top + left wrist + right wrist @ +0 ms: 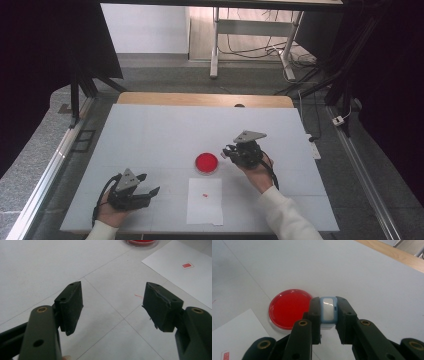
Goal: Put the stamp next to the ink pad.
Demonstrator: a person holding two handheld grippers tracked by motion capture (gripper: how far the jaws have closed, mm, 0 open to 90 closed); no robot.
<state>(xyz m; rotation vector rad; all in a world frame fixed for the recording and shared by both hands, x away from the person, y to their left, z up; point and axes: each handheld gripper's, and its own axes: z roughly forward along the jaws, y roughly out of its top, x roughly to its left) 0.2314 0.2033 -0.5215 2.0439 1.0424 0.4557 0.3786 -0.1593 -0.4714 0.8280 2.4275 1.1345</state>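
No writing is legible; the sheet of paper (pixel 205 201) bears a small red mark (pixel 187 265). The left gripper (pixel 148 185) lies low, jaws apart over bare table (pixel 50 265). The right gripper (pixel 328 315) is clamped on a pale blue-and-white stamp (pixel 328 311), just right of the red ink pad (pixel 290 308).

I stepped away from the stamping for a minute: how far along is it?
Done: the paper bears one small red mark. In hand: the right gripper clamps a small blue-and-white stamp beside the red ink pad. The left gripper is open, idle. Further stamping looks left.
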